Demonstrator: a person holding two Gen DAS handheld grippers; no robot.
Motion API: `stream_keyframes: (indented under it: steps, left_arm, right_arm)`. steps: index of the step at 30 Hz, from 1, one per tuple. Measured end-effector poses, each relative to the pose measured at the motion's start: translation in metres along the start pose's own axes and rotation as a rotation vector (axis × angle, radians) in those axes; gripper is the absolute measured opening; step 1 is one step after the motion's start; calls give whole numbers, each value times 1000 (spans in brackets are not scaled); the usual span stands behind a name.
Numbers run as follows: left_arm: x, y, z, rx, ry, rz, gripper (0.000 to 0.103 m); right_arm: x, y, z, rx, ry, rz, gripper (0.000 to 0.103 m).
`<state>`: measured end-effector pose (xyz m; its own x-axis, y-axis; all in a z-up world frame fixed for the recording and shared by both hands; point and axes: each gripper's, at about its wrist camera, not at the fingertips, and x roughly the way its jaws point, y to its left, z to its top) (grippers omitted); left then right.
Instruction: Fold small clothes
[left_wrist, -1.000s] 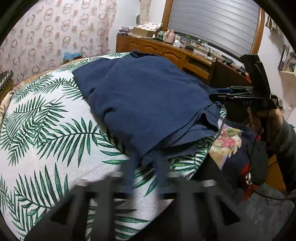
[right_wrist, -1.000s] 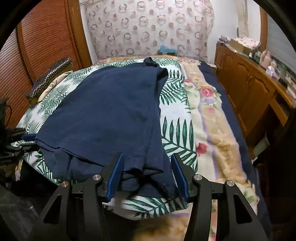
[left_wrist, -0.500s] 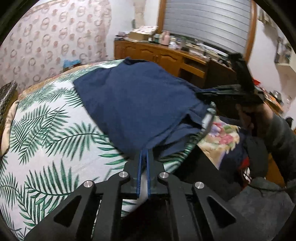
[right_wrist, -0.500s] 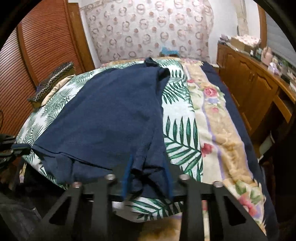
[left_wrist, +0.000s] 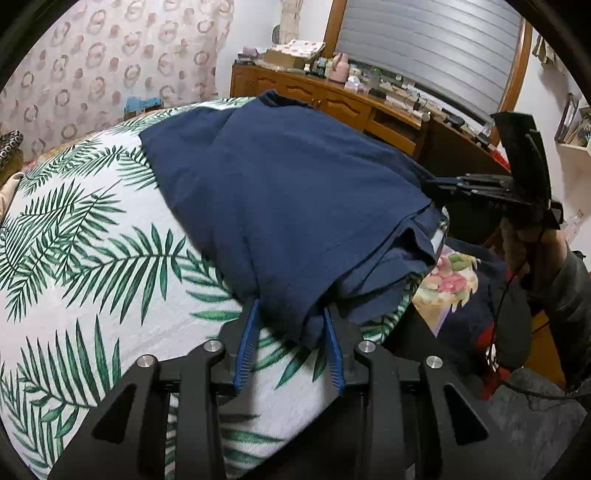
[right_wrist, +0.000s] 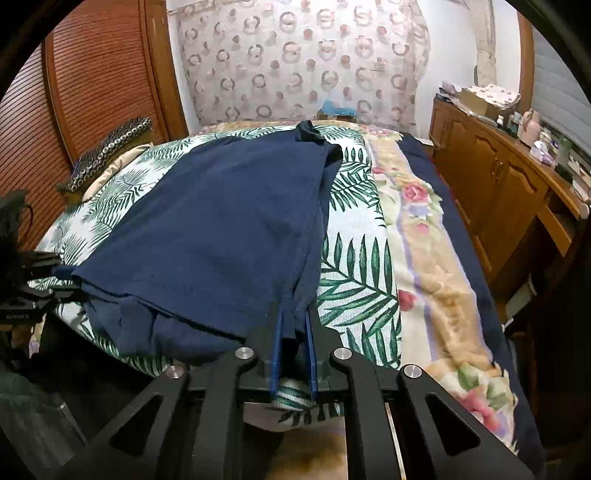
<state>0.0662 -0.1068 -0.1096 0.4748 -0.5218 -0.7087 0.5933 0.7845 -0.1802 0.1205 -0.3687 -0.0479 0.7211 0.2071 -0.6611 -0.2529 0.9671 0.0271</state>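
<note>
At the 6 o'clock edge of the left wrist view, the left gripper (left_wrist: 290, 325) is seen with its blue fingers (left_wrist: 245, 343) apart, a bunched corner of the navy T-shirt (left_wrist: 288, 192) lying between them. In the right wrist view, the right gripper (right_wrist: 293, 332) is clamped on the other near hem corner of the navy T-shirt (right_wrist: 221, 229). The garment is spread over the palm-leaf bedspread (left_wrist: 92, 258), collar farthest at 12 o'clock. A wooden sideboard (right_wrist: 498, 177) is seen at 3 o'clock, a ring-patterned curtain (right_wrist: 295, 62) beyond.
</note>
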Motion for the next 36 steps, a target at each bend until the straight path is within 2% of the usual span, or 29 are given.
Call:
stream_keyframes:
  steps: [2,3,4,8,14,15,17,19,23,30,34,36]
  left_arm:
    - [0,-2,1,10,-3,7,11]
    - [-1,-3,2,10,-8,16,9]
    - [-6,-5,2,13,-26,19,9]
    - [-20,-9,2,27,-61,16,8]
    - [-12,-4,0,21,-33,21,9]
    - [-11,-3,0,17,-32,18,8]
    - [-11,-4,0,16,-31,18,8]
    - [-14,-6,2,17,-38,19,8]
    - [-40,-10,15,21,-127,11,8]
    - [-102,-17,39,20,-285,-28,8]
    - [-119,-11,48,-8,-314,-41,8]
    - [-116,-2,55,-14,-306,-19,8]
  right_arm:
    - [2,-2,2,5,0,-11,35]
    - [5,-3,2,14,2,-17,52]
    - [7,-5,1,25,8,-16,58]
    - [12,-7,0,37,9,-17,64]
    - [16,-9,-1,50,15,13,66]
    - [17,-7,-2,44,20,19,64]
    - [15,-5,-3,22,22,32,47]
    - [13,3,-2,-31,31,72,19]
    - [4,6,4,-58,23,109,13]
    - [-61,-2,18,14,-152,214,12]
    - [-90,2,22,9,-197,261,12]
    - [-94,2,26,15,-203,278,12]
